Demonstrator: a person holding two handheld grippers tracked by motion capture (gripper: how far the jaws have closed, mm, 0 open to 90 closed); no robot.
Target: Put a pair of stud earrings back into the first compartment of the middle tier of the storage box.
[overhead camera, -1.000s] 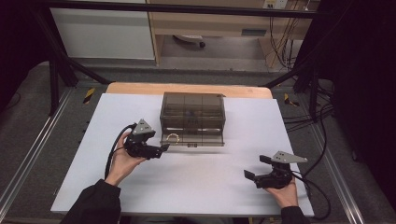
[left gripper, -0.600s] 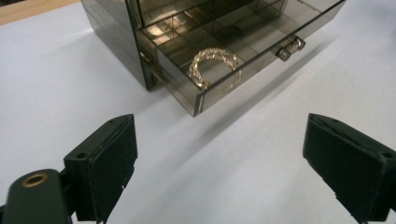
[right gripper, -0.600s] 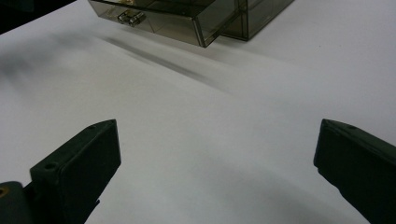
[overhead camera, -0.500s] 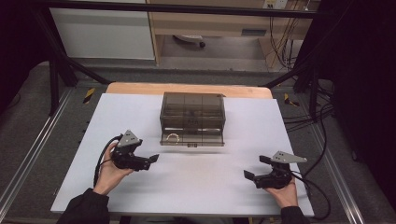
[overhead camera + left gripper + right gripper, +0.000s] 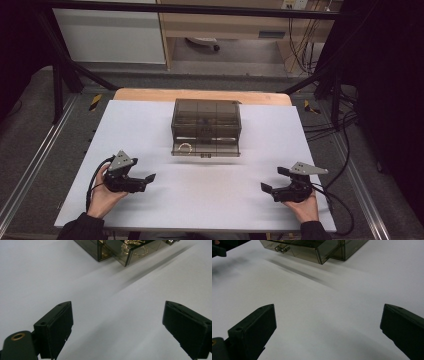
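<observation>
The left tool (image 5: 148,178) rests low over the table (image 5: 210,200) near its front left, jaws spread wide after just opening further, nothing between them. The right tool (image 5: 266,189) sits at the front right, jaws likewise spread and empty. Well ahead of both, mid-table, stands the smoky clear box (image 5: 206,120) with its drawer (image 5: 205,148) pulled out toward the person; a gold chain (image 5: 185,147) lies in the drawer's left part.

Grey carpet floor (image 5: 30,130), white cabinet (image 5: 110,35), wooden shelf (image 5: 225,22) behind table
</observation>
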